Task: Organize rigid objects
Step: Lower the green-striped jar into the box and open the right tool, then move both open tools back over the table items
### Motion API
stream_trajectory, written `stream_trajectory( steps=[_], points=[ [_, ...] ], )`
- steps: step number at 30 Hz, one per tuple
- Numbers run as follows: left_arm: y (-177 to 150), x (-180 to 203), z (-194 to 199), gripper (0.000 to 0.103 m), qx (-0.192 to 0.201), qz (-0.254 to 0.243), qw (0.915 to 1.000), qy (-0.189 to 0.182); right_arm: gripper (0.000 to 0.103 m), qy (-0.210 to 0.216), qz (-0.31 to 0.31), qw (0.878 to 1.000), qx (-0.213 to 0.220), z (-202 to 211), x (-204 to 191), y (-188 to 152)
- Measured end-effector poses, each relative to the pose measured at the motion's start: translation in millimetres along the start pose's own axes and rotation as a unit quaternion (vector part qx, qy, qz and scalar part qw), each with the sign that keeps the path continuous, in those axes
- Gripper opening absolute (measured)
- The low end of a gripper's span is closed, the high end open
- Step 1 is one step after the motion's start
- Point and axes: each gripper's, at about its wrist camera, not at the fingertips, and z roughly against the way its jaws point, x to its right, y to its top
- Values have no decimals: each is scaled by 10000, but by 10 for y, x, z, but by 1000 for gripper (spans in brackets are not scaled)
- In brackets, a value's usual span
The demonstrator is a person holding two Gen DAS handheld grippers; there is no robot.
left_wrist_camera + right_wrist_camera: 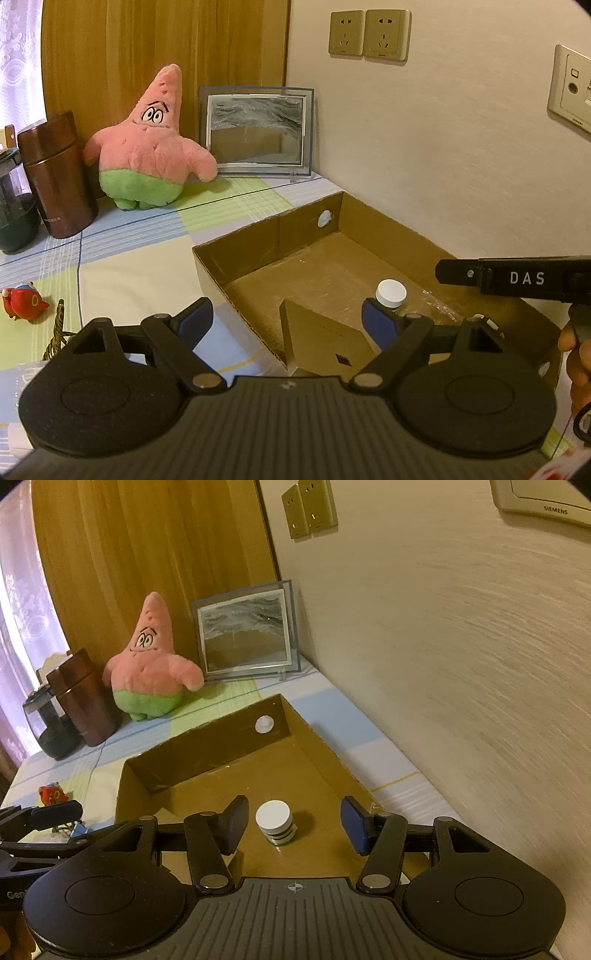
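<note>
Currently: white-capped bottle (275,821) upright on the near floor of the cardboard box (207,753), between but clear of the spread jaws of the right gripper (295,825); left gripper (286,319) likewise spread and empty over the box's near left wall; best withdrawn straight up, without clipping the cap.

Both the left gripper (286,321) and right gripper (295,821) point downward, jaws apart.
</note>
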Motion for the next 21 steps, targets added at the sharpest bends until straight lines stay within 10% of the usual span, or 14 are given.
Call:
stream_trajectory(
  steps=[21],
  points=[
    [-208,-484,490,85,-34,108,9988,478,53,592,219,9977,233,123,-524,12]
  ],
)
